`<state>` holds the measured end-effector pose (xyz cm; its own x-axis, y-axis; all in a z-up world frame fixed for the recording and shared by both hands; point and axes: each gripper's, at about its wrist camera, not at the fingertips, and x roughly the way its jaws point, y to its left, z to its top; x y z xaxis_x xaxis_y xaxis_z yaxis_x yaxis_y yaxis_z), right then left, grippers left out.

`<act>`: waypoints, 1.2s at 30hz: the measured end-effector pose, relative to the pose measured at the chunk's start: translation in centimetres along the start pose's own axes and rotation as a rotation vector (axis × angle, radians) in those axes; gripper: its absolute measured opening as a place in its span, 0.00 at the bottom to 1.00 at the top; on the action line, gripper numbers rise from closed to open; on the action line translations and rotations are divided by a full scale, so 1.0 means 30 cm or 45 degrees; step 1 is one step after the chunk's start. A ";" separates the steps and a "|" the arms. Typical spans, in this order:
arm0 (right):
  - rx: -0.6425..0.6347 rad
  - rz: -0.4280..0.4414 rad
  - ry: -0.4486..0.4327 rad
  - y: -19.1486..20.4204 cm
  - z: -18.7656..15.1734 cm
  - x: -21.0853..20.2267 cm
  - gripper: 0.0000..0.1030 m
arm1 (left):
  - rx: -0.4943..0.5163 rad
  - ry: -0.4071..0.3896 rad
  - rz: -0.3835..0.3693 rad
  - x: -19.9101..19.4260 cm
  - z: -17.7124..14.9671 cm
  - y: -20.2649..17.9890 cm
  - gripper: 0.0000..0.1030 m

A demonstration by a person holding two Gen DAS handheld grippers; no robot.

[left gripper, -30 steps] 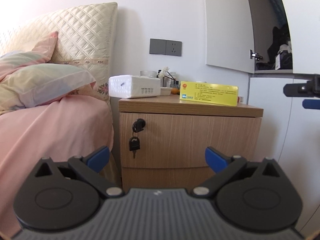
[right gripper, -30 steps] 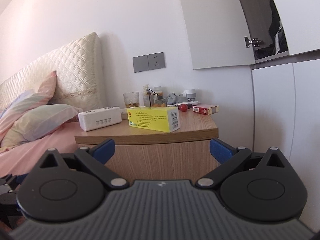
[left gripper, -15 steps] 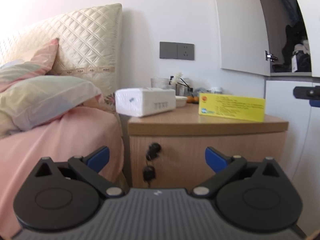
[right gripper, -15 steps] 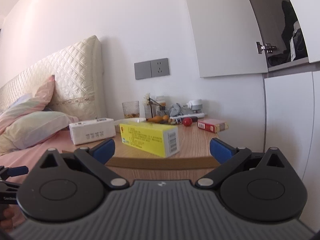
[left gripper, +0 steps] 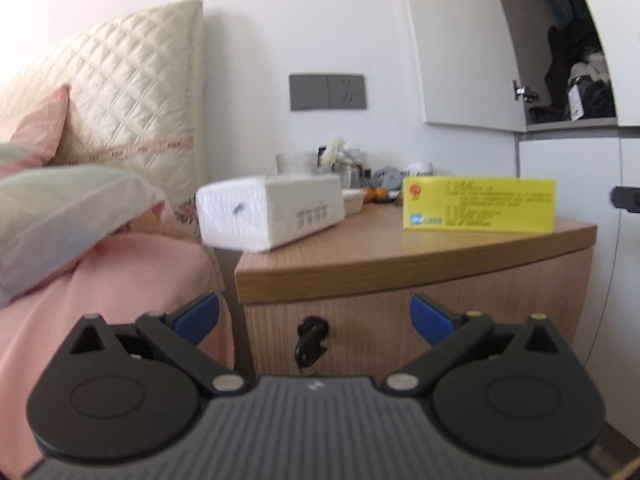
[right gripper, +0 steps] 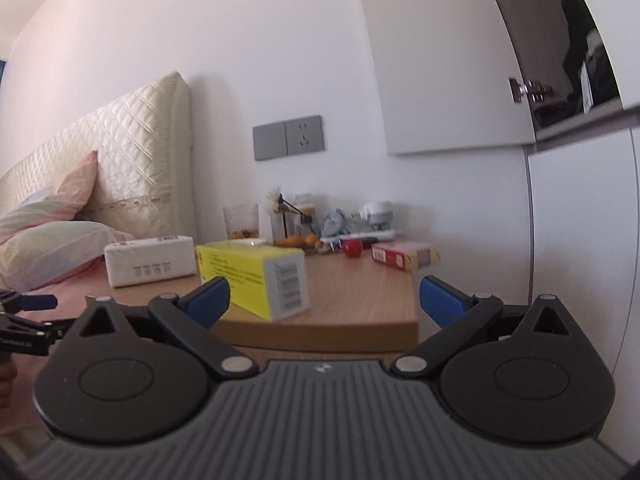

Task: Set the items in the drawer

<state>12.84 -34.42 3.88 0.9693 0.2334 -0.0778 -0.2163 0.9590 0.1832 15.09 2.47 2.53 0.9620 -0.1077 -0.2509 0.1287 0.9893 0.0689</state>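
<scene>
Right gripper (right gripper: 324, 300) has its blue fingers wide apart and empty, and it faces the yellow box (right gripper: 250, 274), which lies just ahead and a little to the left on the nightstand top (right gripper: 360, 300). The long axis of the box runs from far left to near right, so its barcode end points toward this gripper. Left gripper (left gripper: 314, 316) is also spread and empty; it sits lower, before the drawer front (left gripper: 500, 300) with its key (left gripper: 310, 340). As far as this view shows, the drawer is closed. White tissue pack (left gripper: 270, 210) lies left of the box, a red pack (right gripper: 404, 256) far right, and small clutter behind. I judge the right gripper nearer to the box.
</scene>
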 end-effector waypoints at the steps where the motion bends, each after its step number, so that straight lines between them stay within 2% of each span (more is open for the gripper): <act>1: 0.010 0.007 0.014 -0.014 -0.005 0.004 1.00 | 0.001 0.010 0.003 0.017 -0.004 0.004 1.00; 4: 0.044 0.050 0.077 -0.046 -0.036 0.029 1.00 | 0.001 0.042 0.005 0.063 -0.020 0.015 1.00; 7: 0.067 0.063 0.132 -0.055 -0.066 0.057 1.00 | -0.003 0.078 -0.046 0.075 -0.050 0.003 1.00; 9: 0.066 0.041 0.158 -0.058 -0.076 0.074 1.00 | 0.030 0.094 -0.037 0.098 -0.058 -0.005 1.00; 11: 0.053 0.013 0.152 -0.061 -0.088 0.085 1.00 | 0.040 0.099 -0.032 0.114 -0.065 -0.003 1.00; 16: -0.009 0.058 0.144 -0.066 -0.120 0.123 1.00 | 0.049 0.108 -0.059 0.148 -0.084 0.015 1.00; 21: -0.008 0.072 0.169 -0.067 -0.142 0.163 1.00 | 0.072 0.114 -0.104 0.174 -0.101 0.038 1.00; 27: 0.011 0.053 0.190 -0.073 -0.159 0.199 1.00 | 0.085 0.122 -0.100 0.190 -0.090 0.028 1.00; 36: 0.001 0.086 0.144 -0.085 -0.174 0.213 1.00 | 0.085 0.075 -0.145 0.191 -0.073 0.021 1.00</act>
<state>18.97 -34.55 -2.19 0.9329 0.3145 -0.1755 -0.2808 0.9403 0.1923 20.16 2.67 -0.99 0.9248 -0.2110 -0.3166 0.2538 0.9621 0.1001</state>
